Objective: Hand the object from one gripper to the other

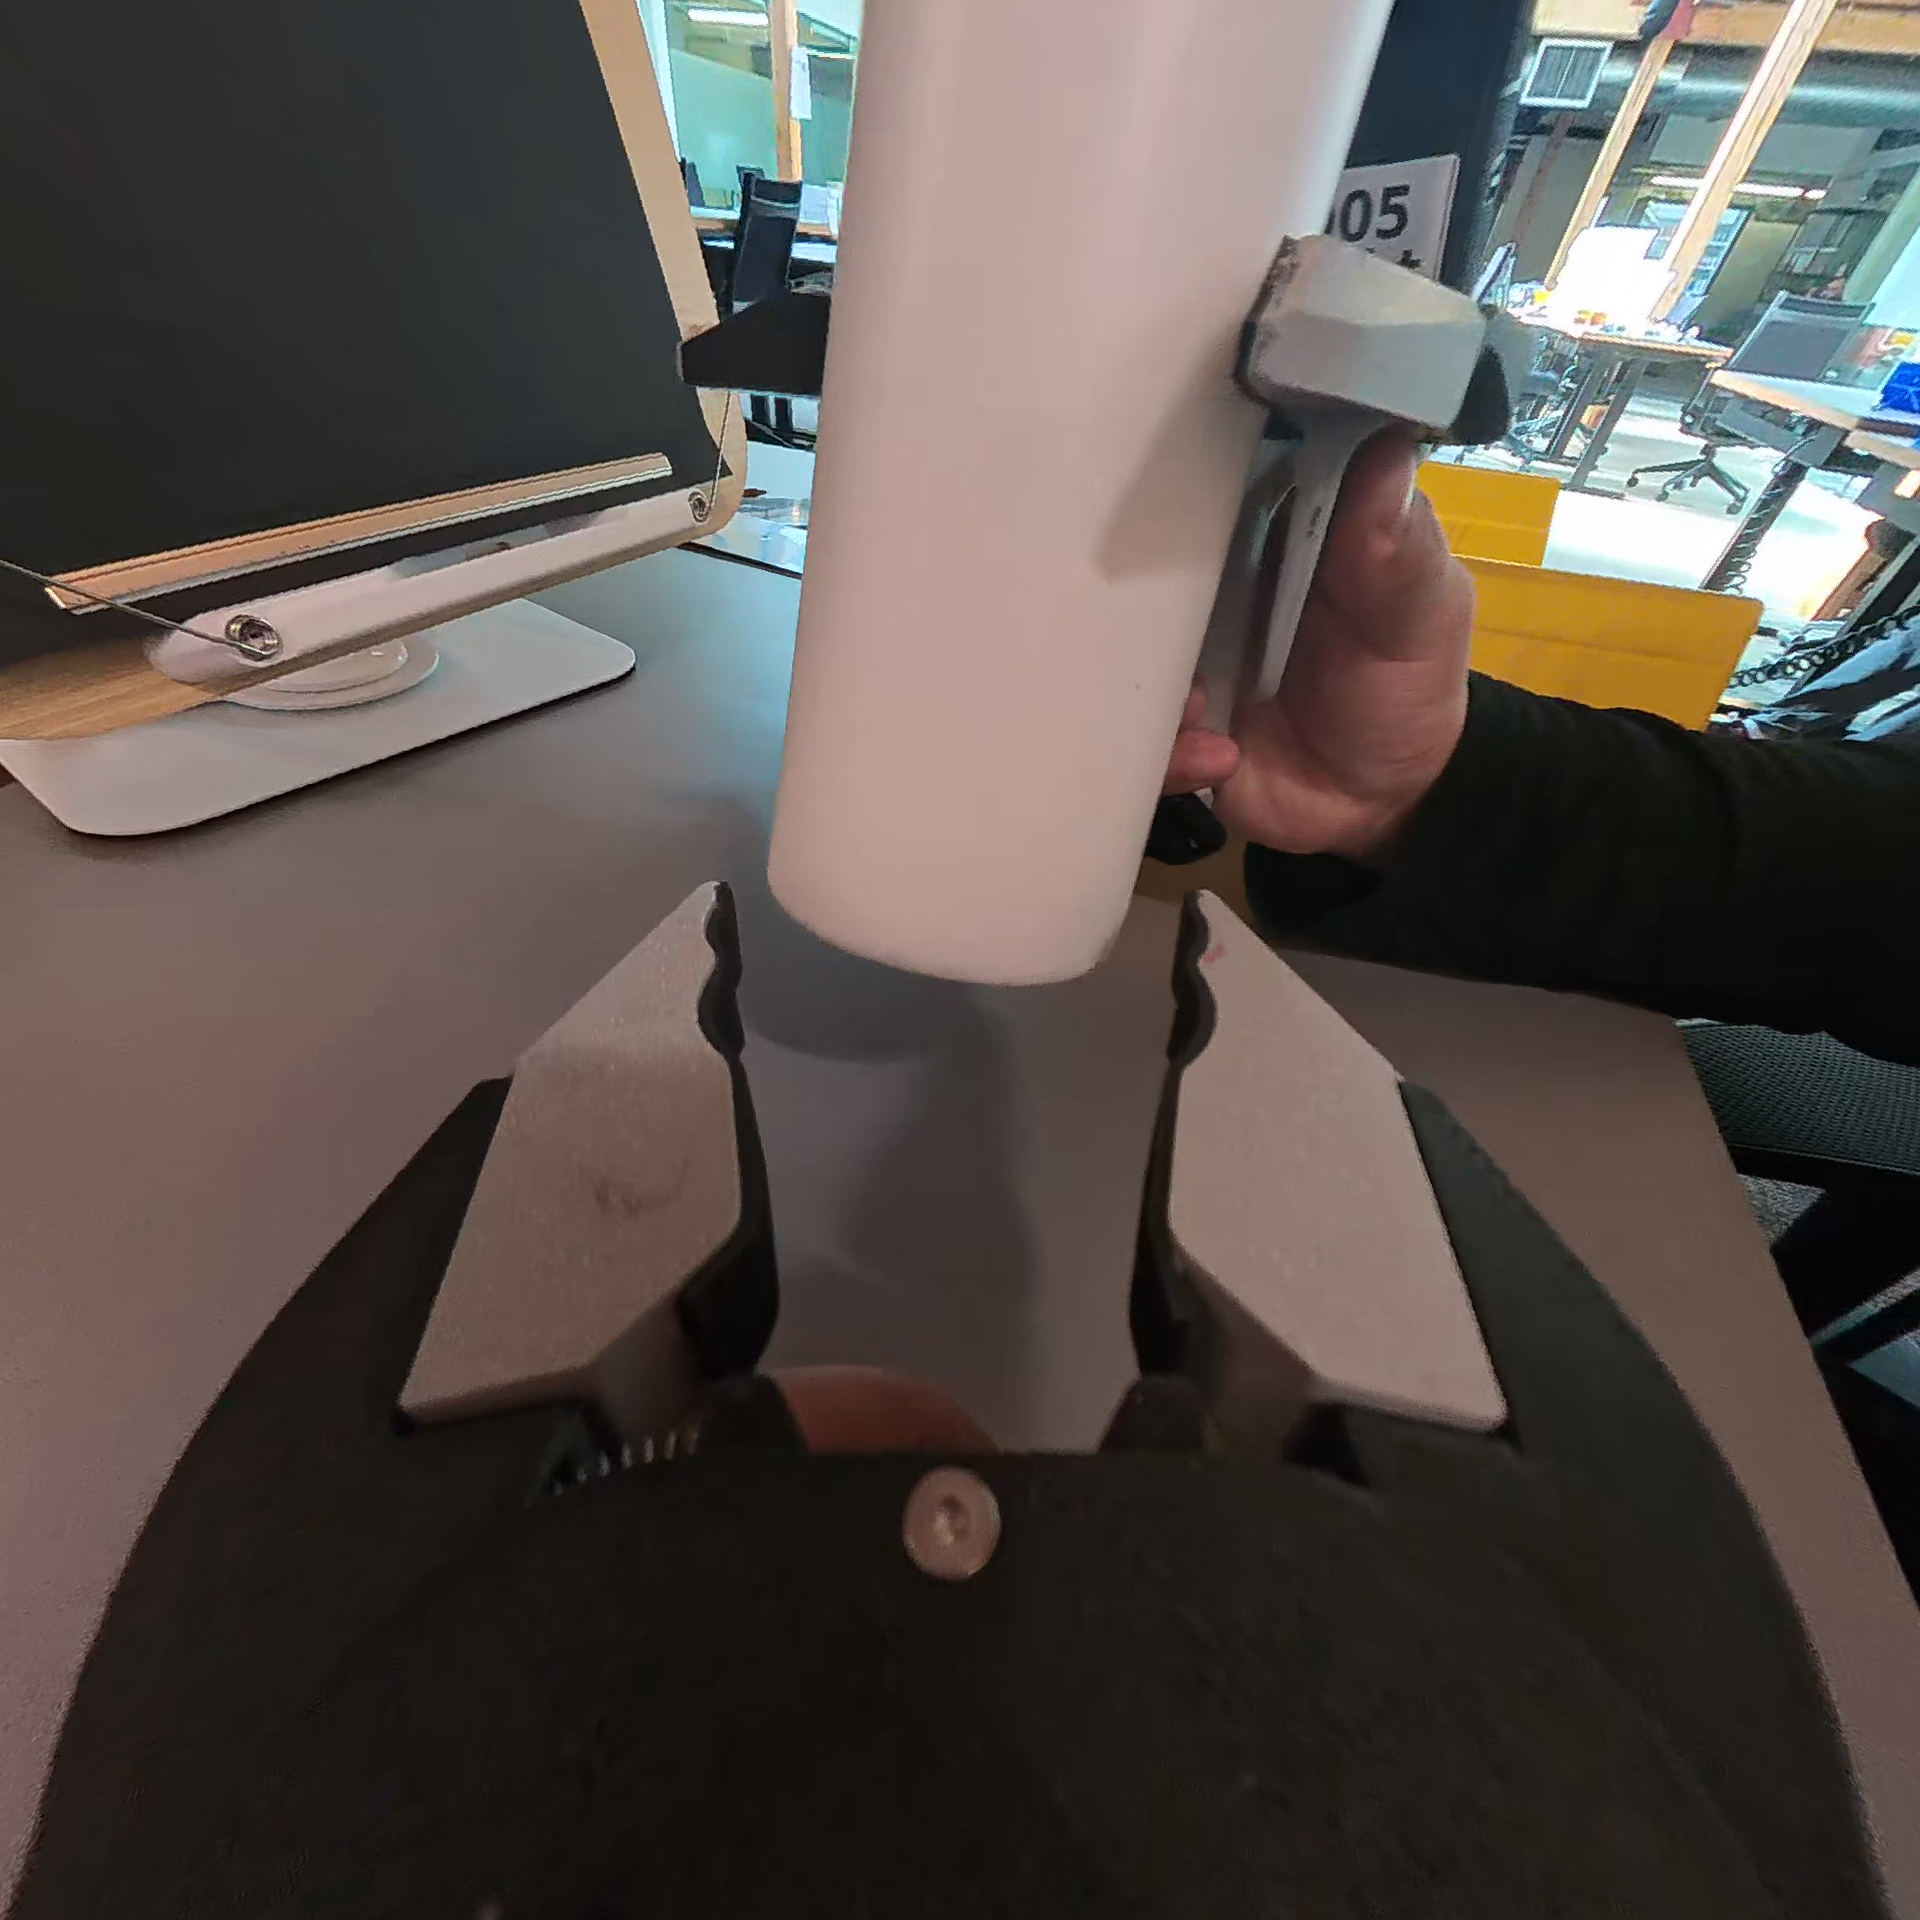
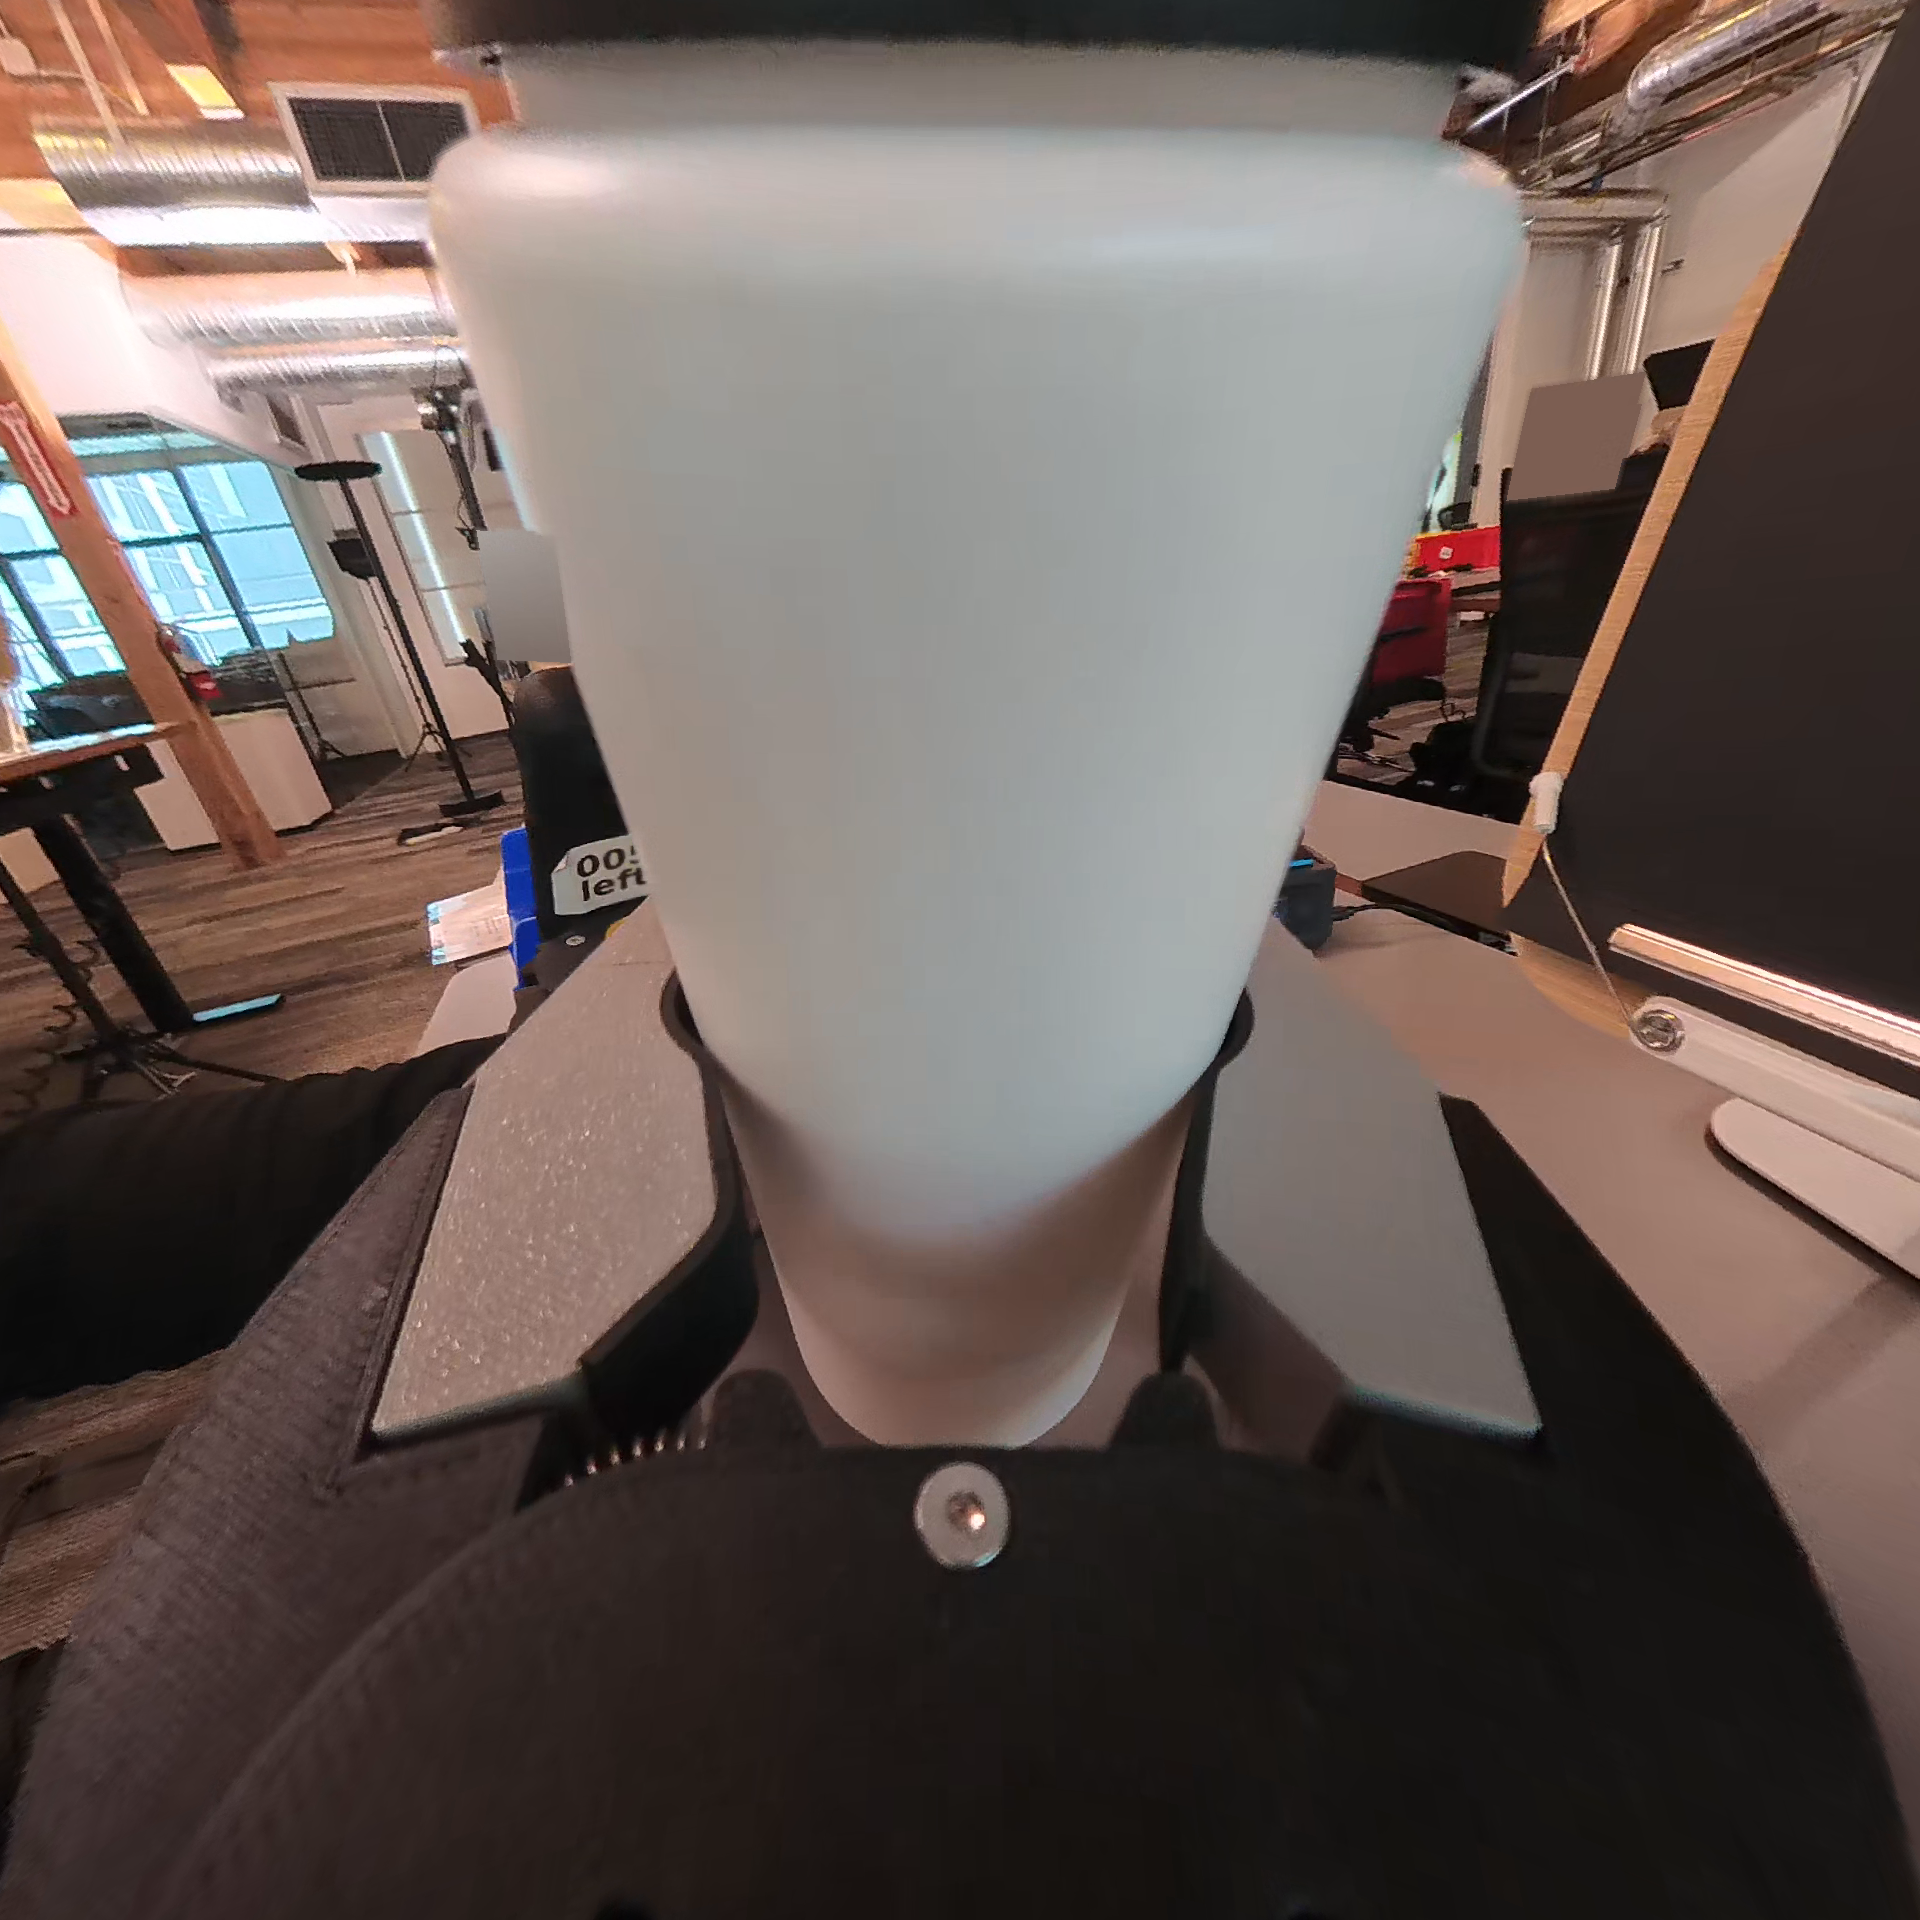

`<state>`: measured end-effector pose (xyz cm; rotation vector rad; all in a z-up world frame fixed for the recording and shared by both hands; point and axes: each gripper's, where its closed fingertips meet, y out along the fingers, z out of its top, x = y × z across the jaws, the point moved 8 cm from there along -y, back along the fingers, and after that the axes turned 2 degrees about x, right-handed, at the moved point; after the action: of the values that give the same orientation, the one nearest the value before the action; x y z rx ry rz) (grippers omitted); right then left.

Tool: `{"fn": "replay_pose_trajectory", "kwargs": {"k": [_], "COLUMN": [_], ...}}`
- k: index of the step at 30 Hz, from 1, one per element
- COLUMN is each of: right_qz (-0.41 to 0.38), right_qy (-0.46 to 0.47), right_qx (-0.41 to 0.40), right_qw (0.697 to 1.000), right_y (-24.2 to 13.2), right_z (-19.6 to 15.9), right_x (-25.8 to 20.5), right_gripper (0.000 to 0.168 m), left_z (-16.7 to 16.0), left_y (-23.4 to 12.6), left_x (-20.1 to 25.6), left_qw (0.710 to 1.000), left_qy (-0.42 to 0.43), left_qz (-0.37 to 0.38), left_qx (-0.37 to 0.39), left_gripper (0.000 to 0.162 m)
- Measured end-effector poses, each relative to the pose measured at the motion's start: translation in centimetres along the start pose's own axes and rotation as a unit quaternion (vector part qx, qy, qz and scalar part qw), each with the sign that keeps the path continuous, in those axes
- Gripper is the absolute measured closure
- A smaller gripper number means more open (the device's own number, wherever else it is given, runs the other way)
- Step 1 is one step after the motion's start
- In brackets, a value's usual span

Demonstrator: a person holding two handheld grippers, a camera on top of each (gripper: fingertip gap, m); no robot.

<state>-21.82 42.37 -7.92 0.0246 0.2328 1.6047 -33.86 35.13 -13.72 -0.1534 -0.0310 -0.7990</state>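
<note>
A tall white bottle point(image 1: 1039, 468) with a black lid point(image 2: 977, 21) hangs upright a little above the grey table point(image 1: 364, 987). My right gripper point(image 2: 956, 1023) is shut on the bottle's body point(image 2: 966, 623). In the left wrist view one of its grey fingers point(image 1: 1361, 332) presses on the bottle's right side, held by a person's hand point(image 1: 1351, 675). My left gripper point(image 1: 956, 966) is open and empty. Its fingertips point(image 1: 717, 977) sit just below and in front of the bottle's bottom edge, one on each side, not touching it.
A black screen with a wooden edge on a white stand point(image 1: 343, 665) stands at the left; it also shows in the right wrist view point(image 2: 1766, 623). A yellow bin point(image 1: 1600, 634) lies beyond the table's right edge. A black sleeve point(image 1: 1662, 831) reaches over that edge. My hands' fingertips stand some 8 cm from each other.
</note>
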Motion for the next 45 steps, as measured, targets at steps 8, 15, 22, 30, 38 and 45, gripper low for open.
{"fn": "replay_pose_trajectory", "kwargs": {"k": [8,15,22,30,38,45], "right_qz": [0.023,0.079,0.102,0.122,0.139,0.104], "right_qy": [-0.003,-0.008,-0.012,0.028,0.031,0.026], "right_qx": [0.011,-0.028,-0.063,-0.017,-0.031,-0.014], "right_qw": [1.0,0.996,0.993,0.992,0.989,0.994], "right_y": [-0.1,1.1,2.3,2.5,2.3,1.7], "right_z": [0.3,-1.0,-2.7,-2.8,-2.8,-2.1], "right_x": [-0.5,-2.1,-3.4,-3.7,-3.4,-2.5], "right_gripper": [0.073,0.073,0.072,0.073,0.073,0.079], "left_z": [0.2,-0.1,-0.3,-0.4,-0.2,0.4], "left_y": [-0.1,0.3,0.7,1.4,1.1,0.3], "left_x": [0.2,1.0,1.8,2.6,2.4,1.4], "left_qw": [1.0,1.0,0.999,0.998,0.996,0.996], "left_qy": [0.012,0.012,0.027,0.021,0.046,0.081], "left_qz": [0.002,-0.026,-0.043,-0.055,-0.056,-0.004], "left_qx": [0.002,-0.011,-0.014,-0.027,-0.045,-0.03], "left_gripper": [0.082,0.074,0.073,0.07,0.072,0.074]}}
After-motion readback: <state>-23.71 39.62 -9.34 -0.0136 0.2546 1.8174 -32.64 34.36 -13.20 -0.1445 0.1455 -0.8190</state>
